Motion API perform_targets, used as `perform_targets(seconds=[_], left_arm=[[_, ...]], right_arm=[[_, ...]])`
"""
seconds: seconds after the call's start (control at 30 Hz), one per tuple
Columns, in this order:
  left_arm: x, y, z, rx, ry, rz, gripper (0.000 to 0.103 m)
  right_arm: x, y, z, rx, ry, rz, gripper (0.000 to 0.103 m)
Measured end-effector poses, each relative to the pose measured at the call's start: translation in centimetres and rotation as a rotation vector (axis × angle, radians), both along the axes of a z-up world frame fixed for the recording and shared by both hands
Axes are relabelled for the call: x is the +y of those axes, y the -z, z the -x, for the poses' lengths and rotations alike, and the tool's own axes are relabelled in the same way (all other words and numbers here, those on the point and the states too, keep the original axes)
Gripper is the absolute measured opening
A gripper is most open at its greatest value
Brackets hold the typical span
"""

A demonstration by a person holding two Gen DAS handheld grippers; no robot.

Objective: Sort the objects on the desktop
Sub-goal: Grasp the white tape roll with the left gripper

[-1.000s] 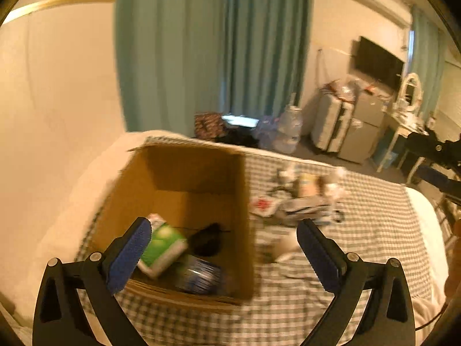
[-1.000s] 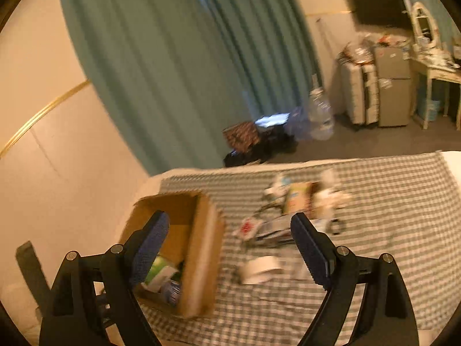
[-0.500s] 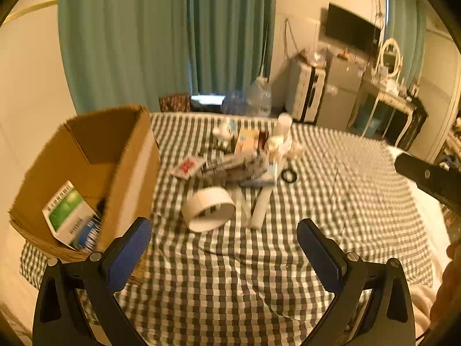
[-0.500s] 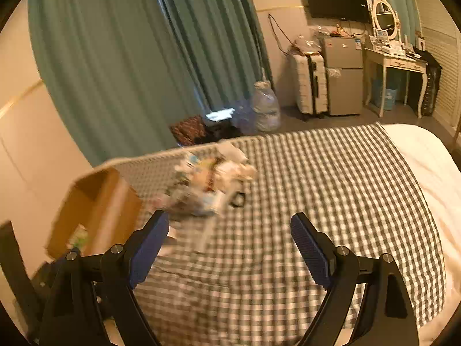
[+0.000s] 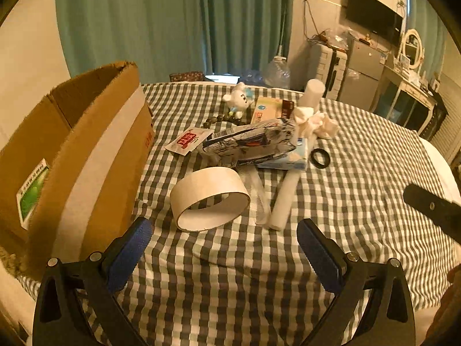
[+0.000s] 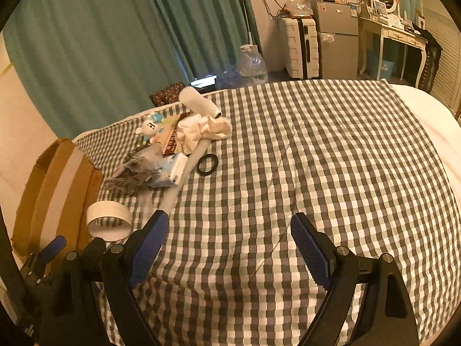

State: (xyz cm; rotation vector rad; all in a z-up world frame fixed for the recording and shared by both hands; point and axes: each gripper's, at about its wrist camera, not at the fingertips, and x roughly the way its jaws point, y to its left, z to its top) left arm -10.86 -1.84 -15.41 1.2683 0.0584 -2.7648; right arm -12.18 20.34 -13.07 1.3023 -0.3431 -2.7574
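- Far left, the cardboard box (image 5: 86, 155) stands open-topped on the checked cloth (image 5: 360, 173), a green-labelled packet (image 5: 30, 193) showing inside it.
- My left gripper (image 5: 224, 248) hangs just above the cloth, jaws spread wide, nothing between the blue pads (image 5: 132, 245).
- Straight ahead of it, the white tape ring (image 5: 209, 199) lies on its side, near the box but clear of it.
- Behind the ring, a red-and-white sachet (image 5: 188, 141) lies flat, with a crumpled printed bag (image 5: 247, 144) resting beside it in the heap.
- A tissue pack (image 5: 291, 158) peeks out from under that bag's right end, and a long white tube (image 5: 285, 199) runs from the heap toward me.
- At the back, a small white plush toy (image 5: 237, 101) sits by a string of dark beads (image 5: 222, 119) and a flat yellow box (image 5: 268, 109).
- A white cylinder (image 5: 312, 92) sits above a bunch of crumpled white cloth (image 5: 314, 124).
- A black ring (image 5: 319, 158) lies alone on the cloth, just right of the tissue pack.
- My right gripper (image 6: 229, 245) hovers over bare checked cloth, jaws wide apart and empty, the heap off to its left.
- Its dark tip also pokes into the left camera's view at the right edge.
- Beyond the cloth, teal curtains (image 6: 115, 37), a white suitcase (image 6: 299, 49) and a small fridge (image 6: 337, 40) line the room.
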Motion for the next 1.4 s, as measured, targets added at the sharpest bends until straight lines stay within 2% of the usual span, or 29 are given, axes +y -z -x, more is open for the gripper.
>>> perform_targets(seconds=[0.17, 0.47, 0.63, 0.73, 0.97, 1.2, 1.23, 1.27, 1.3, 1.33, 1.4], left_arm=[[-0.7, 1.3, 1.3, -0.005, -0.024, -0.02, 0.103], [-1.5, 3.6, 4.4, 0.014, -0.049, -0.023, 0.103], [-2.6, 5.4, 5.3, 0.014, -0.106, -0.039, 0.103], [-3.0, 5.9, 5.7, 0.002, -0.102, -0.068, 0.088], [-3.3, 5.9, 5.9, 0.041, -0.1, -0.079, 0.087], [-3.4, 5.8, 5.9, 0.06, -0.108, -0.069, 0.087], [-3.5, 5.7, 5.9, 0.062, -0.108, -0.069, 0.087], [-3.5, 5.6, 5.8, 0.074, -0.113, -0.066, 0.087], [-3.4, 5.3, 5.5, 0.088, -0.113, -0.065, 0.087], [-3.3, 5.0, 5.3, 0.104, -0.104, -0.067, 0.087], [-2.7, 4.3, 4.7, 0.14, -0.069, -0.066, 0.087]], right_arm=[[-0.2, 1.1, 1.1, -0.008, -0.005, -0.022, 0.087], [-1.8, 4.3, 5.4, -0.044, -0.04, -0.095, 0.087], [-2.6, 5.4, 7.6, -0.04, -0.06, -0.112, 0.087], [-3.0, 6.1, 9.4, -0.042, -0.067, -0.135, 0.087], [-4.8, 7.8, 12.8, -0.042, -0.1, -0.172, 0.085], [-7.0, 9.0, 14.4, -0.026, -0.142, -0.271, 0.064], [-7.3, 8.9, 14.1, -0.017, -0.158, -0.282, 0.047], [-7.6, 8.8, 13.9, -0.013, -0.175, -0.301, 0.035], [-8.0, 8.8, 13.6, -0.013, -0.199, -0.329, 0.016], [-8.1, 8.9, 13.4, -0.019, -0.216, -0.332, 0.005], [-7.2, 8.8, 12.6, -0.035, -0.22, -0.266, 0.004]])
